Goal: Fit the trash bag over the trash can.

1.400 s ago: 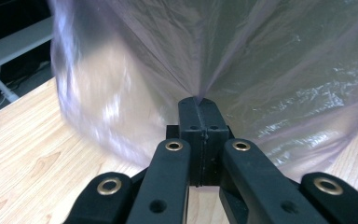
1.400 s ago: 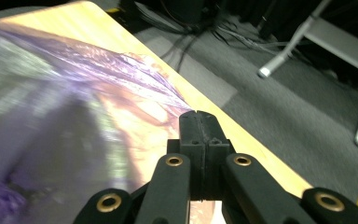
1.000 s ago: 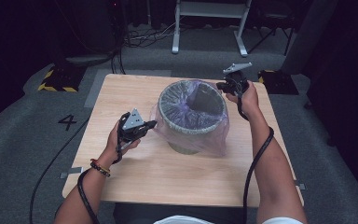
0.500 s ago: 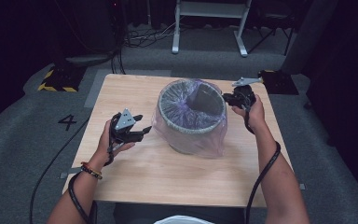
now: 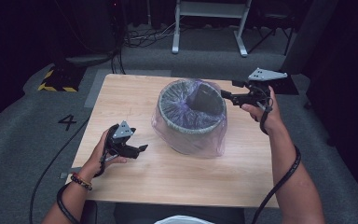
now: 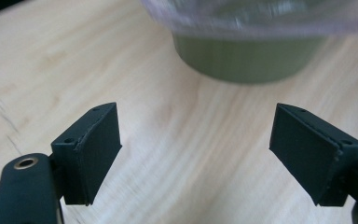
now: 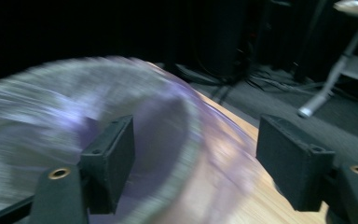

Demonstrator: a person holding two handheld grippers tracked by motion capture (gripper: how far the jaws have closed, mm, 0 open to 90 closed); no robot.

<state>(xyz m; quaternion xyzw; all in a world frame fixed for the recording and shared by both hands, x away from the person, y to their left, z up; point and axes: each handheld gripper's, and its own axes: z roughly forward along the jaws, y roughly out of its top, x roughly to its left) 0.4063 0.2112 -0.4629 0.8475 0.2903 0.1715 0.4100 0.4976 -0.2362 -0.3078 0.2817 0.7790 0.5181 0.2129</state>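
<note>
A round green bin stands mid-table, lined with a clear purplish plastic bag that folds over its rim and hangs down the outside. My left gripper is low over the table, left of the bin and apart from it. Its jaws have just been opening and hold nothing. In the left gripper view, the open gripper faces the bin's base under the bag's edge. My right gripper hovers just right of the rim. Its jaws have also just opened, and the empty gripper faces the blurred bin.
The wooden table has bare surface to the left, front and right of the bin. Its right edge lies just beyond my right hand. Grey carpet, cables and a white metal stand are behind the table.
Both grippers went from shut to open. The left hand drew back from the bin toward the near left and sank. The right hand moved off the rim to the right.
</note>
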